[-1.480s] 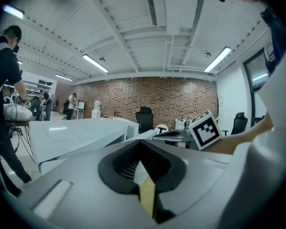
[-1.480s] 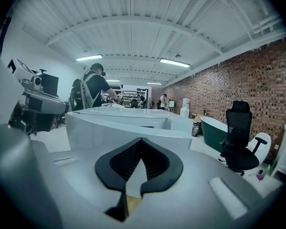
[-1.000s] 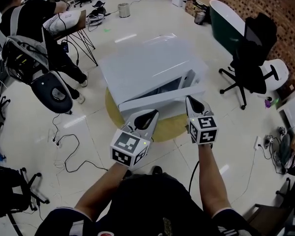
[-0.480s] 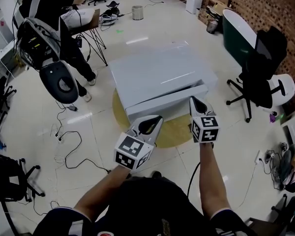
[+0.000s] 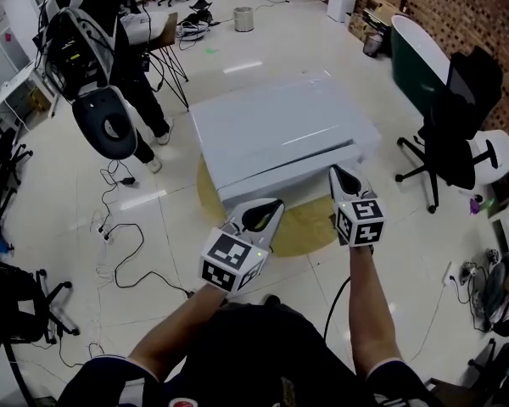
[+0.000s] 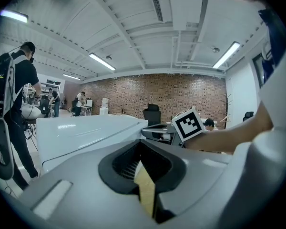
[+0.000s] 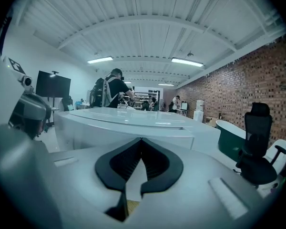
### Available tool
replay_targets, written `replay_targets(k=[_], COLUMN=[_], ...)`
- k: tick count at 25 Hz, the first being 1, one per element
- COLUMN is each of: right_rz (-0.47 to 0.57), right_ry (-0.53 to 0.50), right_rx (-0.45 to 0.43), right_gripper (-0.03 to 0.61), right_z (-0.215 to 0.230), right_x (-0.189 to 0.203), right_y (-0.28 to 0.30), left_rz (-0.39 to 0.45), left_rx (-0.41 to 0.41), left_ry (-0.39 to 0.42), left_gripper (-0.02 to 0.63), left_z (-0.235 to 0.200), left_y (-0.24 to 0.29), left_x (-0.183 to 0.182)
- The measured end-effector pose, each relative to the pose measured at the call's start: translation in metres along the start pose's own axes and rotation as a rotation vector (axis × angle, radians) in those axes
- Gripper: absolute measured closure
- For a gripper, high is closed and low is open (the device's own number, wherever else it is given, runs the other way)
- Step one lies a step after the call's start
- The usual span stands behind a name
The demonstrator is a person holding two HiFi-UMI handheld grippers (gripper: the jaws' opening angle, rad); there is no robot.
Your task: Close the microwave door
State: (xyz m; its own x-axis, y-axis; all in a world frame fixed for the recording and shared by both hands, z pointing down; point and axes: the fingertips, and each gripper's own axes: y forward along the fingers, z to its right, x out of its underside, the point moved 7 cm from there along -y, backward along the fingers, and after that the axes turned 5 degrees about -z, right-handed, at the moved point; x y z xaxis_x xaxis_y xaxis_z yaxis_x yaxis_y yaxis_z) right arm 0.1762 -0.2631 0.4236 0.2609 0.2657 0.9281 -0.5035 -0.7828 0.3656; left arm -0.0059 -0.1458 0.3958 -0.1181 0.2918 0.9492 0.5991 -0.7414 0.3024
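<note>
The white microwave (image 5: 276, 130) sits on a round yellow surface (image 5: 310, 225), seen from above. Its door (image 5: 293, 175) lies almost flush against the front, with only a thin seam showing. My right gripper (image 5: 340, 175) is shut, its tip against the door's right end. Just before the front and apart from it, my left gripper (image 5: 260, 214) is shut on nothing. The microwave's body (image 6: 86, 132) fills the left of the left gripper view beyond my left gripper (image 6: 142, 144), with the right gripper (image 6: 163, 132) beside it. In the right gripper view the door (image 7: 133, 135) is close ahead of my right gripper (image 7: 141, 141).
A black office chair (image 5: 465, 130) and a dark green tub (image 5: 416, 53) stand to the right. A person with a backpack (image 5: 97, 24) stands at the upper left by a folding table. Cables (image 5: 123, 244) trail over the floor at left, near another black chair (image 5: 13, 312).
The door has swung from well ajar to nearly flush with the front. My right gripper followed it inward; the left gripper stayed about where it was.
</note>
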Motion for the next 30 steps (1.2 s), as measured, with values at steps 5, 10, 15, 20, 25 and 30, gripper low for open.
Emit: replay_targets(k=[5, 10, 15, 20, 25, 30], right_rz=[-0.014, -0.006, -0.007, 0.035, 0.083, 0.125], right_ry=[0.031, 0.042, 0.033, 0.031, 0.036, 0.041], right_rx=[-0.029, -0.031, -0.019, -0.047, -0.078, -0.097], right_gripper=[0.575, 0.575, 0.577, 0.577, 0.577, 0.577], right_z=[0.004, 0.003, 0.000, -0.026, -0.054, -0.072], right_x=[-0.008, -0.007, -0.009, -0.018, -0.025, -0.031], right_y=[0.014, 0.014, 0.011, -0.018, -0.045, -0.075], left_rz=[-0.007, -0.006, -0.002, 0.005, 0.025, 0.043], left_rx=[0.007, 0.016, 0.028, 0.033, 0.033, 0.030], left_ry=[0.000, 0.005, 0.010, 0.010, 0.006, 0.000], left_gripper=[0.603, 0.603, 0.603, 0.603, 0.603, 0.603], left_z=[-0.001, 0.000, 0.002, -0.001, -0.007, -0.004], left_y=[0.004, 0.006, 0.004, 0.002, -0.003, -0.007], left_x=[-0.002, -0.004, -0.005, -0.003, -0.006, -0.010])
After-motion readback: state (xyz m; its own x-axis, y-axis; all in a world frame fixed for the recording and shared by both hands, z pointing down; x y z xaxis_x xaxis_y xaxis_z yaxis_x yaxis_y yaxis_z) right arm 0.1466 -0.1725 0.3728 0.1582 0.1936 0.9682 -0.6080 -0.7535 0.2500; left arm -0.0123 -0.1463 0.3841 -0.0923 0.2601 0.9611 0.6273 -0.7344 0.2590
